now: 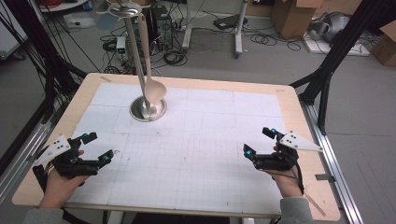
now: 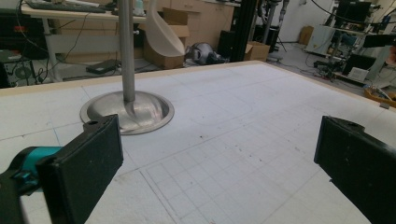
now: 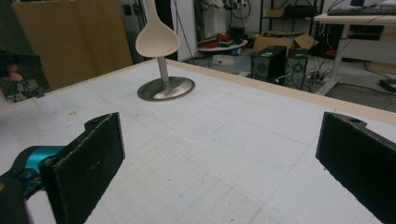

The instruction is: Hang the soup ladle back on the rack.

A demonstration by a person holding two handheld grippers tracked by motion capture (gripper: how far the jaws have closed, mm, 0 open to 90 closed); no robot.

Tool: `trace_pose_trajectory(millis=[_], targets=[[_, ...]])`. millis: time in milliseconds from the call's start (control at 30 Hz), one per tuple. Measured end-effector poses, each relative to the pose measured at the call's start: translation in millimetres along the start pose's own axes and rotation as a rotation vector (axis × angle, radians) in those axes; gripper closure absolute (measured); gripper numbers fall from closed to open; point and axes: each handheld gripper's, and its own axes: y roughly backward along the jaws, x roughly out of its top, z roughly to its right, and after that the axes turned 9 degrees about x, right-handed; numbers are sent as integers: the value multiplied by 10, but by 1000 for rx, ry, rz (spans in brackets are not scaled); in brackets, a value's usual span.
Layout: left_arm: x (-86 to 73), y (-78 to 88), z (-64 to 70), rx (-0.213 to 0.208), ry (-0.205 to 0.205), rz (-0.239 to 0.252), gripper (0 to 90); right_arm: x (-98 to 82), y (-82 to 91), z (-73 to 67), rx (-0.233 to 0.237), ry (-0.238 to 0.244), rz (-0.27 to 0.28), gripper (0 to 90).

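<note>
Both my tools, left tool (image 1: 98, 148) and right tool (image 1: 257, 140), wide and empty at lower frame; spoon (image 1: 154, 88) hangs on stand (image 1: 148, 108) upper left—approach pending, next reach up to it.

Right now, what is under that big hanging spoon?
Under the spoon sits the round metal base of the stand's pole, resting on the white table. The spoon's bowl hangs apart from it. The table under the base is covered.

Probably a lab: floor cables (image 1: 196, 44), cardboard boxes (image 1: 292, 16), computer tower (image 3: 268, 63).
</note>
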Motion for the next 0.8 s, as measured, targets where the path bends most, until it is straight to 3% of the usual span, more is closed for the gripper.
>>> trace_pose_trajectory(millis=[300,467,800], targets=[[15,1,18,-3,-7,3,17,-4,209,-71,9,-39,47,0],[14,-8,44,-11,-9,0,17,-51,336,-83,13,-45,39,0],[16,-7,64,-13,-18,1,17,-135,679,-24,47,-8,63,0]])
